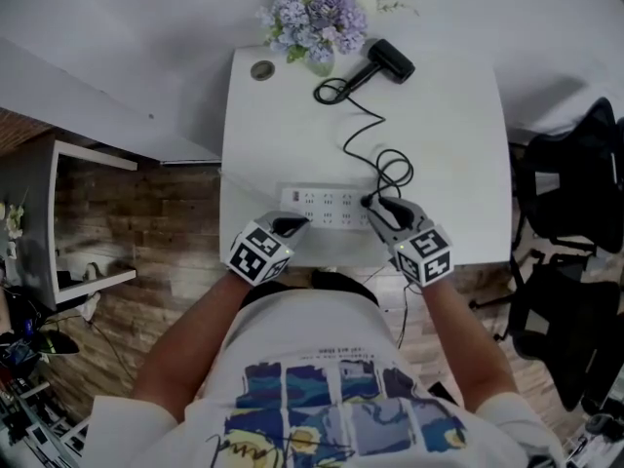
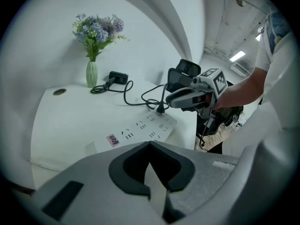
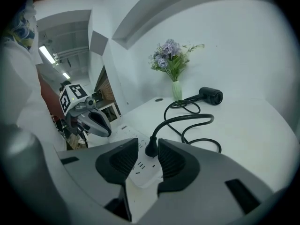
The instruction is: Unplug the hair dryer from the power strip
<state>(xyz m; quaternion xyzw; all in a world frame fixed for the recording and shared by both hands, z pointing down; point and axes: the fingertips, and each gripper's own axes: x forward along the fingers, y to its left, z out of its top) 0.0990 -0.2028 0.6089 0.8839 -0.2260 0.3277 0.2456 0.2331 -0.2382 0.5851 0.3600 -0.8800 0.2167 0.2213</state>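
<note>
Already lined up: right gripper (image 1: pixel 375 206) brackets the plug (image 3: pixel 151 146).
Its fingers stand released either side of the plug, seated in the power strip (image 1: pixel 327 203). The left gripper (image 1: pixel 295 224), fingers clenched on nothing, sits at the strip's near edge, probably bracing it. The hair dryer (image 1: pixel 390 61) lies far back on the worktop (image 1: pixel 458 144).

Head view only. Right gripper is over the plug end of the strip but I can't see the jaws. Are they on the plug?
Observer: Not clamped. The right gripper has its jaws apart, with the plug between them, seated in the power strip.
Operator: Left jaws?
Observer: Together, nothing between them; the left gripper is empty.
Operator: Cord exit?
Observer: The cord rises straight out of the plug's top, then arches over toward the hair dryer.
</note>
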